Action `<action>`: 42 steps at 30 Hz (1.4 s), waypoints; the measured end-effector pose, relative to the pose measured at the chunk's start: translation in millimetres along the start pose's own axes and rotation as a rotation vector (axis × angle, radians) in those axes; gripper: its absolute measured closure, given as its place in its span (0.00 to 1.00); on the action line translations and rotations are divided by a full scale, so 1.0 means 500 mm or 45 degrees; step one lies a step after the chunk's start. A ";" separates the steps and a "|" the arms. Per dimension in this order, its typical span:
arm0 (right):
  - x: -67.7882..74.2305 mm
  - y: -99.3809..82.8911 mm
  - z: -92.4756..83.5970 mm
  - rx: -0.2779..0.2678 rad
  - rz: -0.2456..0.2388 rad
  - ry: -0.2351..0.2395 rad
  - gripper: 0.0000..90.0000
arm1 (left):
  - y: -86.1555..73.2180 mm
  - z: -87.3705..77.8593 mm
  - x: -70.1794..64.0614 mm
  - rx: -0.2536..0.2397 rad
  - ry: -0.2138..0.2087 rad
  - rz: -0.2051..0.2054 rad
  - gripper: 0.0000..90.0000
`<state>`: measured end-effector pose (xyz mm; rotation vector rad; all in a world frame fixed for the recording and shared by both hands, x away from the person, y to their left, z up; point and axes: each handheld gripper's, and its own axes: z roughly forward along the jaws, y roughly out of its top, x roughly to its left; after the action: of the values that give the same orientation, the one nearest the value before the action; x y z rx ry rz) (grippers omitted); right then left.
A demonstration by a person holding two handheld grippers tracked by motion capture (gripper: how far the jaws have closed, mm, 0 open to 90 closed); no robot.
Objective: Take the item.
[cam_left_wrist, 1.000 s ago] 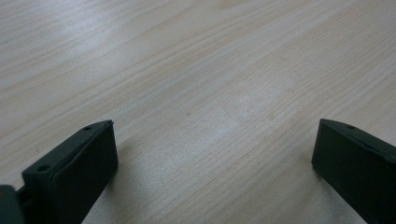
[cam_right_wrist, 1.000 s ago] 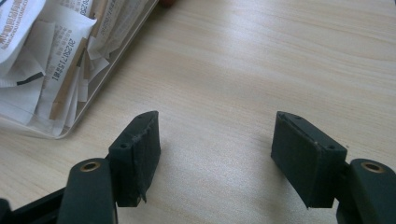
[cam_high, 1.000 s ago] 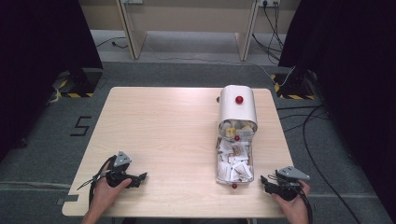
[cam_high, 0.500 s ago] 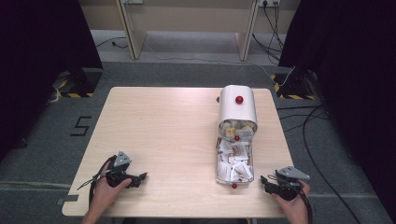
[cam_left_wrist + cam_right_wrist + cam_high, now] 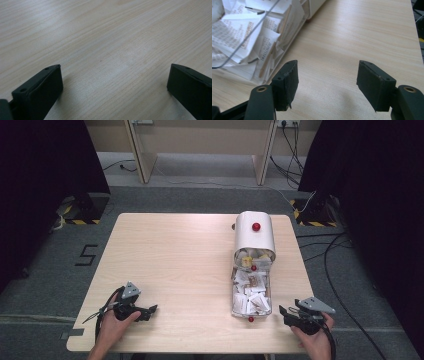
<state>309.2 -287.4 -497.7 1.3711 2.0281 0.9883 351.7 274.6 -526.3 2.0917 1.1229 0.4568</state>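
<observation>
A white box point(image 5: 255, 234) with a red knob point(image 5: 256, 226) on its lid stands at the table's right side. A clear drawer point(image 5: 251, 293) full of paper sachets is pulled out of it toward the front; another red knob point(image 5: 250, 318) marks the drawer's front. My right gripper point(image 5: 284, 312) rests open on the wood just right of the drawer, nothing between its jaws point(image 5: 328, 82); the sachets point(image 5: 254, 37) lie to its left. My left gripper point(image 5: 150, 310) sits open at the front left, over bare wood point(image 5: 115, 75).
The wooden table point(image 5: 175, 260) is bare across its left and middle. Grey carpet surrounds it, with cables point(image 5: 345, 270) on the floor at the right and dark curtains on both sides. Table legs of another desk point(image 5: 140, 150) stand at the back.
</observation>
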 end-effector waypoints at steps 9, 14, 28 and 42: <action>0.009 0.017 -0.024 -0.039 -0.024 0.004 0.40 | 0.000 0.000 0.000 0.000 0.000 0.000 0.00; 0.024 0.033 -0.043 -0.071 -0.059 0.016 0.42 | 0.000 0.000 0.000 0.000 0.000 0.000 0.00; 0.057 0.061 -0.076 -0.150 -0.114 0.075 0.46 | 0.000 0.000 0.000 -0.001 0.000 -0.002 0.00; 0.091 0.076 -0.080 -0.203 -0.166 0.170 0.55 | 0.000 0.000 0.000 -0.001 0.000 0.000 0.00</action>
<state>284.5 -247.9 -443.2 1.1022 2.0559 1.1820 351.7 274.6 -526.3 2.0912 1.1231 0.4572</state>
